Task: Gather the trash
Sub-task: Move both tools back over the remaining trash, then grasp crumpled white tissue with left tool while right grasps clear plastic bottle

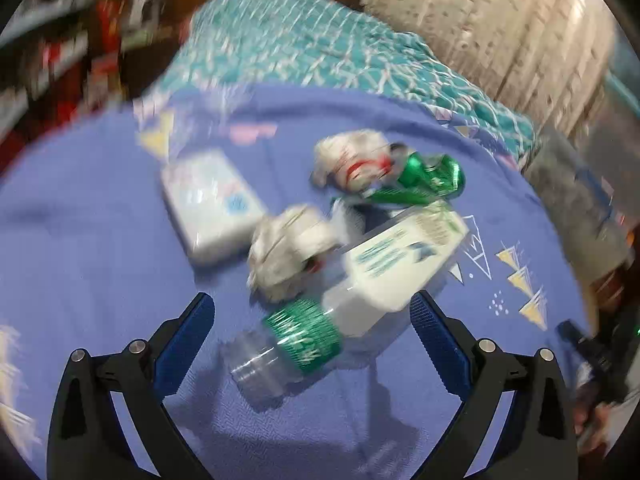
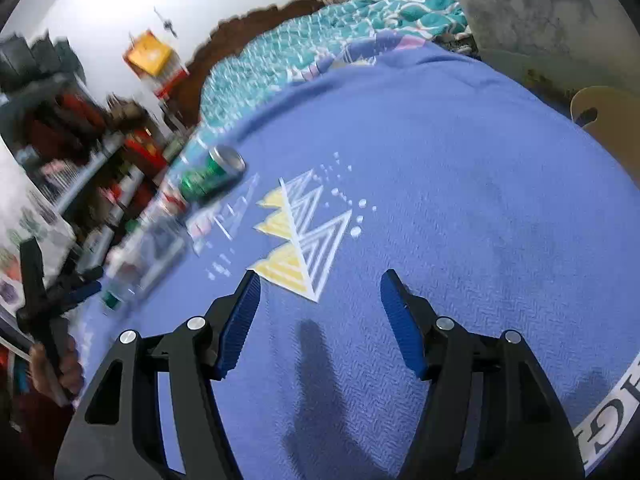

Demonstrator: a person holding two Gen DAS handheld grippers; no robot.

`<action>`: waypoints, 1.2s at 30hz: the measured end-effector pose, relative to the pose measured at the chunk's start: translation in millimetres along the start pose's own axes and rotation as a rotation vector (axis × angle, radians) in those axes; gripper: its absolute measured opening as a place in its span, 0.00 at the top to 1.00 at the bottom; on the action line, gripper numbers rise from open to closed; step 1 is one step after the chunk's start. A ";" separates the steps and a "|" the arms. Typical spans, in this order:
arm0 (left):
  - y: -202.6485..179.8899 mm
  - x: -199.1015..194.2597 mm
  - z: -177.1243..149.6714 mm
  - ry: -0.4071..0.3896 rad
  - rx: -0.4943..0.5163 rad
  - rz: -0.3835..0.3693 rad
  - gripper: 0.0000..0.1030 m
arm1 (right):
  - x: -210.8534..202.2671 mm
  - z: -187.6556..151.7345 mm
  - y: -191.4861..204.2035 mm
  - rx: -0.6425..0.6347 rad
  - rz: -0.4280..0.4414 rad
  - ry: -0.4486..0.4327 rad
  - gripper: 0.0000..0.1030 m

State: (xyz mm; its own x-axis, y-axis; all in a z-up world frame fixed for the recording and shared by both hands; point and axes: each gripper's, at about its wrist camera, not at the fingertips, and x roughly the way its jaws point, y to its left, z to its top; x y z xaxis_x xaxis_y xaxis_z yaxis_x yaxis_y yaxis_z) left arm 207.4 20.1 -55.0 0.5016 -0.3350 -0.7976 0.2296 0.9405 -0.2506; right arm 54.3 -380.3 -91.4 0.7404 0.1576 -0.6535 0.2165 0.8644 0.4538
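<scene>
Trash lies in a loose pile on the blue blanket [image 1: 100,240]. It holds a clear plastic bottle with a green label [image 1: 288,344], a white carton [image 1: 404,260], two crumpled paper balls [image 1: 292,256] [image 1: 352,160], a crushed green can [image 1: 432,180] and a white packet [image 1: 212,208]. My left gripper [image 1: 312,300] is open just above the bottle and the carton's near end, its pads not pressing on either. My right gripper [image 2: 320,280] stands open over bare blanket [image 2: 460,200] with nothing between its fingers. The green can [image 2: 212,176] lies far to its left, and the left gripper [image 2: 76,292] shows at that edge.
A teal patterned quilt [image 1: 320,52] covers the bed's far end, with a pale curtain [image 1: 500,20] behind it. Cluttered shelves [image 2: 80,160] stand to the left. A tan flat thing with a cut-out hole [image 2: 604,120] sits past the blanket's right edge.
</scene>
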 end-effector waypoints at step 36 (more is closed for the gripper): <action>38.8 21.4 -25.5 0.064 -0.232 -0.316 0.60 | 109.7 24.6 223.2 -0.361 0.196 0.178 0.21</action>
State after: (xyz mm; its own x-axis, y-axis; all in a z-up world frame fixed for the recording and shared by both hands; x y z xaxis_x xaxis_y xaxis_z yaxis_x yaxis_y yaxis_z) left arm 205.8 51.0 -95.8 0.3818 -0.6125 -0.6922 0.1663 0.7822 -0.6004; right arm 199.5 -181.7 -46.9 0.6176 0.3873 -0.6845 -0.1761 0.9163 0.3596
